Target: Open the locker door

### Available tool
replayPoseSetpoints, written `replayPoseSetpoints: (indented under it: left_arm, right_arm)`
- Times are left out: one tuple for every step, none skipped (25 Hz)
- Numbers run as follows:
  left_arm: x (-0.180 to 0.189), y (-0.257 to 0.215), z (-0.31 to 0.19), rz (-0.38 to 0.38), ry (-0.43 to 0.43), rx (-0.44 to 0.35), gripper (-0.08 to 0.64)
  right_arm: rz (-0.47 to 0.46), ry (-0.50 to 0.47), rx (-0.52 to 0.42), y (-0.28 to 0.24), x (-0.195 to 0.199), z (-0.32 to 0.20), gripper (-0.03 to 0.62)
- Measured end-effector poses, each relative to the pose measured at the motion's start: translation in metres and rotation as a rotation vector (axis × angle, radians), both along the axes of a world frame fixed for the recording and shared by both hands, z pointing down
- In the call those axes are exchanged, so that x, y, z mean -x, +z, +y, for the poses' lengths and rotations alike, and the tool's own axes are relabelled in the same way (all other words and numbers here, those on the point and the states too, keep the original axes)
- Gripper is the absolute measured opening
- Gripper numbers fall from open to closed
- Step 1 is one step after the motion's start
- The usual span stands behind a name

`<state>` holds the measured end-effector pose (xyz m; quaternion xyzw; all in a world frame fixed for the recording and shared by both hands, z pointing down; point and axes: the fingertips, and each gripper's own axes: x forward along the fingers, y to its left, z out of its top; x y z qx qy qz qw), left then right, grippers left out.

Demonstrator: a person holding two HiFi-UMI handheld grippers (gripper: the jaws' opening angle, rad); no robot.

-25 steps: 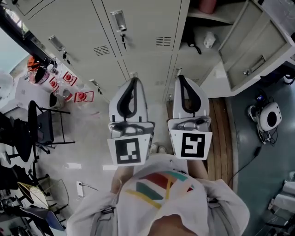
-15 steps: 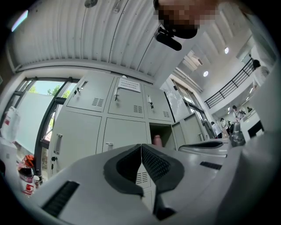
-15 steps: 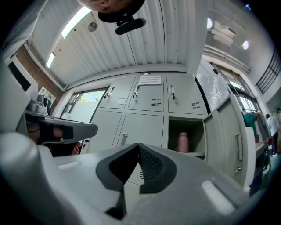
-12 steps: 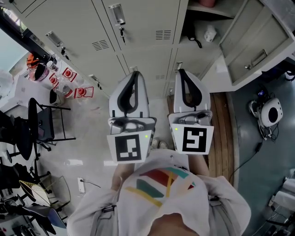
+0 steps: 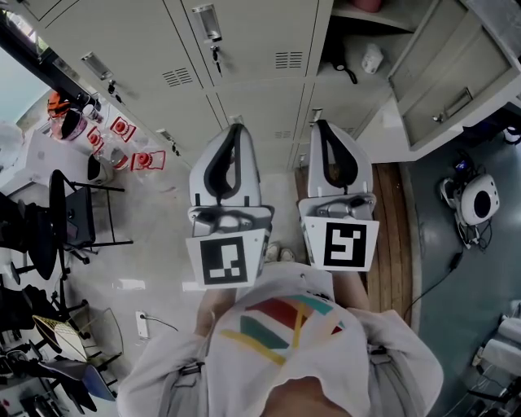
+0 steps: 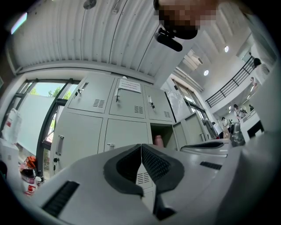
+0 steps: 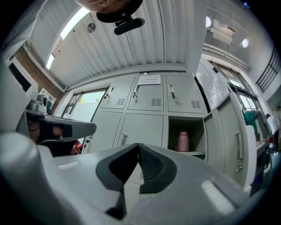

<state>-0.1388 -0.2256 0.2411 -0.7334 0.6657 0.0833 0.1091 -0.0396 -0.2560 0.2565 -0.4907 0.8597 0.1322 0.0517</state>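
Note:
A wall of grey lockers [image 5: 244, 57] stands ahead of me. One locker door [image 5: 444, 89] at the right hangs wide open; the rest are closed. In the right gripper view the open compartment [image 7: 193, 127] holds a pink bottle [image 7: 182, 141], with the open door [image 7: 228, 136] to its right. My left gripper [image 5: 234, 129] and right gripper [image 5: 317, 126] are held side by side, short of the lockers and touching nothing. Both are shut and empty: the left gripper [image 6: 141, 146] and the right gripper [image 7: 138, 145] each show their pads pressed together.
A black chair [image 5: 69, 220] and red-and-white items [image 5: 138, 159] are at the left. A wooden floor strip [image 5: 392, 236] runs below the open locker. A white device with cables [image 5: 476, 202] lies on the floor at the right. Closed doors carry handles [image 5: 207, 24].
Both grippers and the view edged slightly toward the lockers over the last second. Both stayed shut and nothing was touched.

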Motion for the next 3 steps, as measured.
replayPoseSetpoints:
  left_arm:
    - [0.0001, -0.0003, 0.0001, -0.001, -0.002, -0.001, 0.015]
    - [0.0003, -0.0006, 0.0002, -0.002, -0.003, -0.002, 0.015]
    - [0.0005, -0.0009, 0.0003, -0.002, -0.005, -0.004, 0.015]
  right_arm:
    - [0.000, -0.002, -0.001, 0.0000, -0.0001, 0.0000, 0.005]
    - [0.000, -0.003, -0.001, 0.0001, -0.0002, 0.0001, 0.005]
    - [-0.001, -0.005, -0.002, 0.0002, -0.0003, 0.0002, 0.005]
